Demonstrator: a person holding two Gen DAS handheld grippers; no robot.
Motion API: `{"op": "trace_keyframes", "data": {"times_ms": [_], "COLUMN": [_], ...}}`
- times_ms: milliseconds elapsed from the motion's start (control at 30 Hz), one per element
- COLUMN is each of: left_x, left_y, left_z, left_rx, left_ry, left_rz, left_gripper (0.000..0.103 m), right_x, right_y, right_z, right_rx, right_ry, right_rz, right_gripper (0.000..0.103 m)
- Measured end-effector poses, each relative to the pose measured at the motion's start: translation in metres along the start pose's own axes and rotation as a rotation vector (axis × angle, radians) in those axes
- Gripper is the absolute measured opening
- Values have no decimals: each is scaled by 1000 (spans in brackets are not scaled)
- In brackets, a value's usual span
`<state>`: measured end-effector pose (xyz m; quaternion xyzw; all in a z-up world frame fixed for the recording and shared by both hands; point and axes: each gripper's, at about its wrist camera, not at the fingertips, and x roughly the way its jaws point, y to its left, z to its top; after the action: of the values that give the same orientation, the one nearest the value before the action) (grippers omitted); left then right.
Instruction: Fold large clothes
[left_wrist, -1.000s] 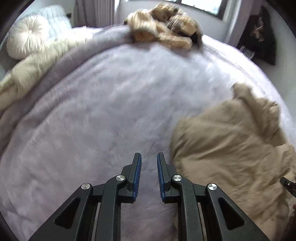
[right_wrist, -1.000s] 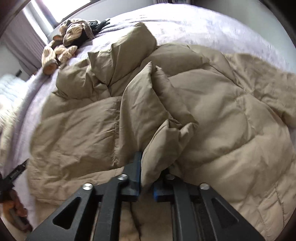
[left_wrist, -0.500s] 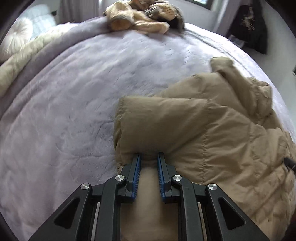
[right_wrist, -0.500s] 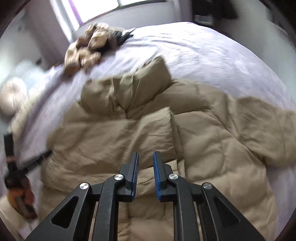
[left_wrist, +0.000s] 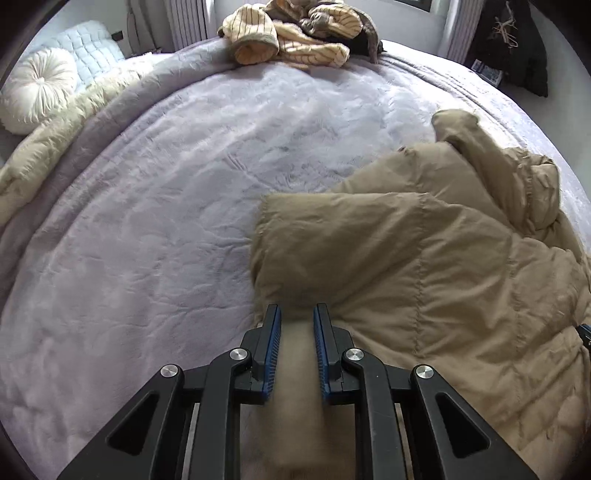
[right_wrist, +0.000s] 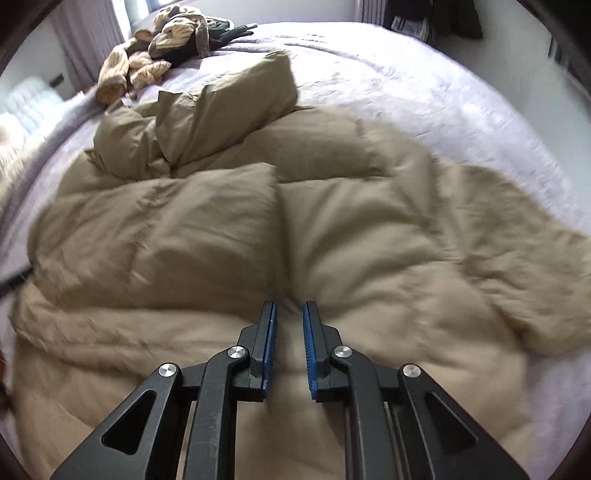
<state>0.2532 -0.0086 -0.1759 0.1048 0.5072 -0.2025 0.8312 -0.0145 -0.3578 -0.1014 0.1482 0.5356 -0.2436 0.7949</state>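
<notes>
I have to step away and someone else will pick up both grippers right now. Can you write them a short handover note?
Left gripper: jaws nearly closed with a small gap, over the near left edge of the tan puffer jacket; no clear grip.
Right gripper: jaws nearly closed, holding nothing, over the jacket's middle.
The jacket lies spread on the lavender bedspread: one panel is laid over the body, the hood is bunched at the far end, and a sleeve is flung out to the right.
A striped garment waits at the bed's far edge.
Left: bring in the sleeve and hood, finish folding.
</notes>
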Motion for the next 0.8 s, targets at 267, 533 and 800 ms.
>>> {"op": "trace_keyframes", "data": {"times_ms": [267,533,800], "left_x": [-44,-60,-76], "left_y": [-32,-113,-186], "left_z": [-25,-61,-74], "left_rx": [34,96,211], "left_ry": [58,156,137], "left_rz": [-59,-138,-179], "left_gripper": [20,20,103], "right_x": [-39,-62,-77], "right_y": [-46,-81,-139], "right_z": [-22,-53,-78], "right_rx": [155,299,435], "right_ry": [33,81,90], "right_rz": [77,204,271], "right_gripper": [35,59,75]}}
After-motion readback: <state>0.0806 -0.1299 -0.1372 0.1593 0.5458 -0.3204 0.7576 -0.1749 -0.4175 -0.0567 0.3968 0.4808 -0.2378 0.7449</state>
